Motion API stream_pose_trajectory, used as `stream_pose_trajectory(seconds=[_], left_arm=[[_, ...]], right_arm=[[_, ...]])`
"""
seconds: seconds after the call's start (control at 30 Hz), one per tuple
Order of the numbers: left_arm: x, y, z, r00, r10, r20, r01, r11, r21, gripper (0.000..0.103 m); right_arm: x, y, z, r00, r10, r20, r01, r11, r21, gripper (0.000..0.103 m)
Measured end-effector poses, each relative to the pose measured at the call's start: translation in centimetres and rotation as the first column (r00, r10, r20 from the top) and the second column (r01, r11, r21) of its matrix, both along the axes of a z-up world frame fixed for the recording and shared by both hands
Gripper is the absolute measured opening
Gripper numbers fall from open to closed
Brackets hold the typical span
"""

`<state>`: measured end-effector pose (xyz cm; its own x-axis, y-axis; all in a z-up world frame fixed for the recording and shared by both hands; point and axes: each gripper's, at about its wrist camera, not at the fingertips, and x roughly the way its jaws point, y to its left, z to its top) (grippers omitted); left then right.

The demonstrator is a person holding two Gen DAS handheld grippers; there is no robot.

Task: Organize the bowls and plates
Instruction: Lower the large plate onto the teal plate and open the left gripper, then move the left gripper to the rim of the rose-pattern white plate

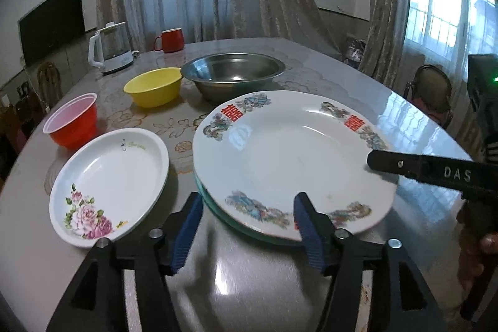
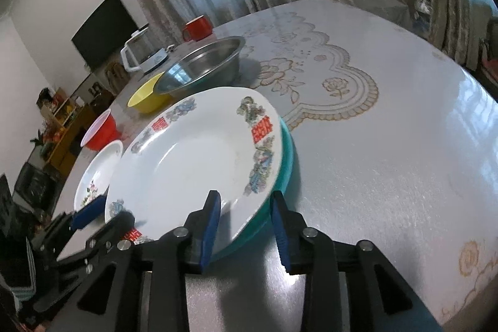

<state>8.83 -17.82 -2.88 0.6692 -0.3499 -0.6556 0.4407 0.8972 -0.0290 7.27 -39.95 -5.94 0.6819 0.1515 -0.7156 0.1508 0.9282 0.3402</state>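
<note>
Both hand-held grippers, left [image 1: 247,218] and right [image 2: 246,218], are let go around the big plate [image 1: 289,151]; it's hard, slippery, breakable. Grab its rim.

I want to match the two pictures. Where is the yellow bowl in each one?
Left wrist view: yellow bowl upper left of centre, left of the steel basin.
Right wrist view: yellow bowl left of centre, partly behind the steel basin.
Shared landmark: red mug.

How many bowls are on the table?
3: a red bowl at the left, a yellow bowl beside it, and a steel bowl behind the big plate. None seems hidden.
</note>
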Motion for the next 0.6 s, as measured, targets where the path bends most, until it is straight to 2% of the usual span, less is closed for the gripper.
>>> stream_pose_trajectory(seconds=[0.2, 0.33, 0.47, 0.53, 0.6], left_arm=[[-0.8, 3.1, 0.7, 0.998, 0.061, -0.003, -0.061, 0.996, -0.060, 0.073], [-0.8, 5.9, 0.9, 0.990, 0.143, -0.018, -0.144, 0.985, -0.096, 0.083], [-0.4, 9.0, 0.9, 0.969, 0.241, -0.055, -0.247, 0.959, -0.143, 0.088], [-0.2, 10.4, 0.9, 0.954, 0.291, -0.068, -0.298, 0.941, -0.157, 0.094], [0.0, 11.8, 0.9, 0.934, 0.349, -0.079, -0.357, 0.921, -0.157, 0.096]], right_arm=[[-1.3, -0.5, 1.2, 0.998, -0.048, 0.036, 0.049, 0.998, -0.035, 0.032], [-1.8, 0.0, 2.1, 0.996, -0.056, 0.073, 0.059, 0.997, -0.048, 0.032], [-1.9, 1.5, 3.2, 0.993, -0.021, 0.118, 0.029, 0.997, -0.069, 0.032], [-1.8, 2.6, 3.7, 0.991, 0.012, 0.135, -0.001, 0.996, -0.084, 0.032], [-1.7, 3.7, 4.1, 0.988, 0.045, 0.145, -0.032, 0.995, -0.091, 0.032]])
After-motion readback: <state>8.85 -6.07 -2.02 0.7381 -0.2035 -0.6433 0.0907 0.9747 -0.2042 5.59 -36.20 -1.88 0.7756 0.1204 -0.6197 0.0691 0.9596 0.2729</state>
